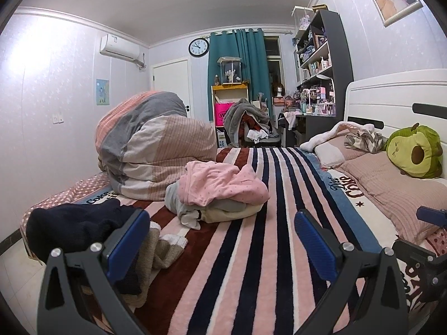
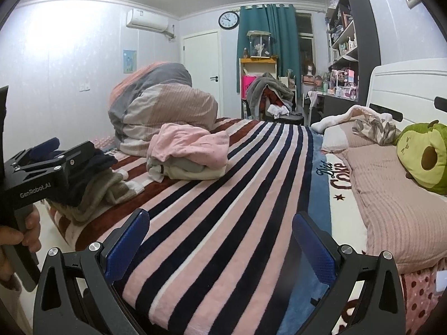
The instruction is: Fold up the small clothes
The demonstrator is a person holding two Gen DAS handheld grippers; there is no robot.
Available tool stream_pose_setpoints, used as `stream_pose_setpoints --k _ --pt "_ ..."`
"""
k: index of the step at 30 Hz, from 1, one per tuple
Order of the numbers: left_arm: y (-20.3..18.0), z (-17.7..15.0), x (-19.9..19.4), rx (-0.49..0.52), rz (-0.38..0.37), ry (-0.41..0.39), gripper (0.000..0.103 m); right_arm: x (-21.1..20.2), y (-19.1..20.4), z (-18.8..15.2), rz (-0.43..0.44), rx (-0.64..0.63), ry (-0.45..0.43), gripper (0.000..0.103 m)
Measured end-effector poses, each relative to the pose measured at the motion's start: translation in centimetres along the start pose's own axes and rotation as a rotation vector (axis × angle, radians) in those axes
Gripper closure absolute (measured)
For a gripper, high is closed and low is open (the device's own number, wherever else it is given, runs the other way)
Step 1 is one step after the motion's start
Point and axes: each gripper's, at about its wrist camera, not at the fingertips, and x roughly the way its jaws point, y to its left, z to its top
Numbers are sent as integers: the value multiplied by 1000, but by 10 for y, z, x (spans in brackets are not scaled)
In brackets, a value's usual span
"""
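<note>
Left wrist view: left gripper (image 1: 222,233) has its jaws spread wide, nothing between them, hovering over the striped blanket (image 1: 251,251). Ahead of it and slightly left sits the heap of small clothes (image 1: 220,192), pink dotted garment (image 1: 220,185) on top, cream and grey pieces under it. Just beside its left finger lies a second lot: dark navy garment (image 1: 72,223) over a beige knit (image 1: 159,248).

Right gripper (image 2: 220,237) is likewise released and empty; the heap (image 2: 187,153) lies well ahead and to its left.

Handling, as a guess: thin soft cotton, light, limp, will sag and bunch, not slippery or fragile. Best pinched at an edge or hem of the top pink piece so only one layer lifts; pinching the middle likely drags the cream one along.

Only the right wrist view shows the left gripper's body from outside (image 2: 42,173) and the hand (image 2: 16,237) holding its handle. Only the left wrist view shows the navy piece unobstructed.
</note>
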Motion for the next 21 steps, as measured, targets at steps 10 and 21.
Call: stream_pose_setpoints --k 10,21 --pt "2 3 -8 -3 2 -9 1 0 -1 1 1 -2 -3 1" --pt "2 4 -8 -2 3 -9 1 0 -1 2 2 -2 -4 1"
